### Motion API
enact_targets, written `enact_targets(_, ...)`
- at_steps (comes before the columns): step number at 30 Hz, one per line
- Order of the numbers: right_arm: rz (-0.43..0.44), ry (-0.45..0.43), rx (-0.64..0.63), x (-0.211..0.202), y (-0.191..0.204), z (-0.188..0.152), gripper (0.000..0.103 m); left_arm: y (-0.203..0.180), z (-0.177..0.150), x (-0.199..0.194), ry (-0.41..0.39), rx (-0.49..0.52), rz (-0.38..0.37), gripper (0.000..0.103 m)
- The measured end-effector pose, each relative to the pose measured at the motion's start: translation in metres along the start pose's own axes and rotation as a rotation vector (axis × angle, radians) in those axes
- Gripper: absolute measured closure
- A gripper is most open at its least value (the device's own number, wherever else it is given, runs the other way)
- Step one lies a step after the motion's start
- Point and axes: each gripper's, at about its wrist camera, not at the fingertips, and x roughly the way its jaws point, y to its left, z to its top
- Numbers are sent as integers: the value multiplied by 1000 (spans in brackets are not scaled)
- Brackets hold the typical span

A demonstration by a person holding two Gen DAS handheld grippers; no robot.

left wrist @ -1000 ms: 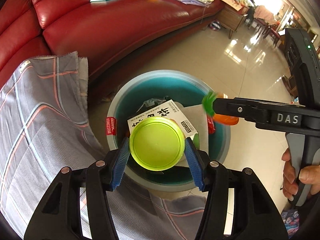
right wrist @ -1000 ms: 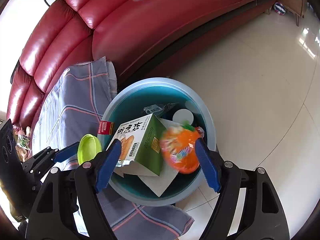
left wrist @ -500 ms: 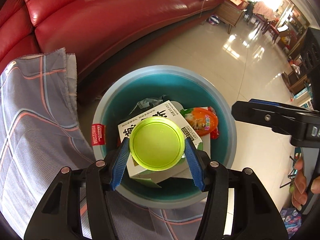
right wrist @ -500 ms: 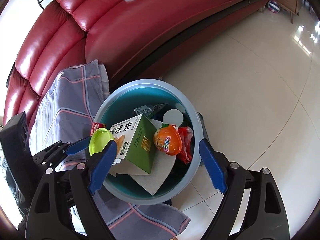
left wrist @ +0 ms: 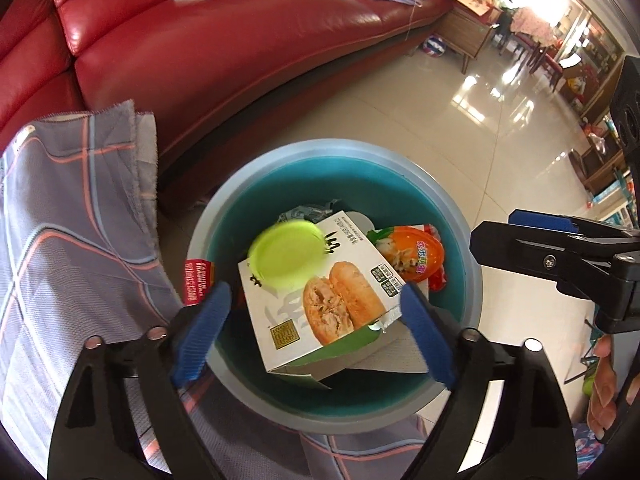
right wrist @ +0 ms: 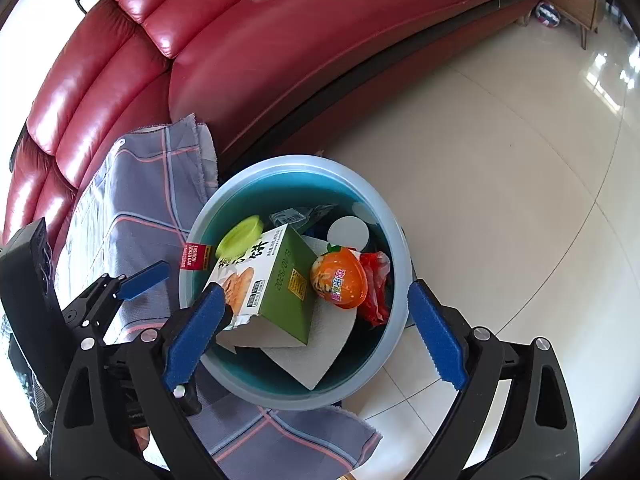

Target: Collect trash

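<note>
1. My left gripper (left wrist: 314, 336) and right gripper (right wrist: 316, 336) are opening – fingers wide, nothing held; green lid (left wrist: 286, 254) sits in bin (left wrist: 460, 216), left rim.
2. Risk – lid slides off tilted box (left wrist: 320, 292); stays inside.

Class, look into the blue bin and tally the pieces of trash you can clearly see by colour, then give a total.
Lime green: 1, lid
Green and white: 1, snack box
Orange: 1, round packet
Red: 1, wrapper
White: 2, round lid, paper sheet
Total: 6
</note>
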Motion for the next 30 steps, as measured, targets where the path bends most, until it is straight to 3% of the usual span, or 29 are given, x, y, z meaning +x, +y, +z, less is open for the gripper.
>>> enact_targets(6, -2, -3, -13, -15, 9, -9, 7, 1, -8, -20, -18, -17, 10, 6)
enact_targets(13, -20, -27, -56, -43, 27, -28, 7, 11, -27, -58, -45, -64, 16, 4)
enact_targets(30, -164, -108, -233, -114, 72, -101, 7, 21, -98, -162, -151, -140, 53, 4)
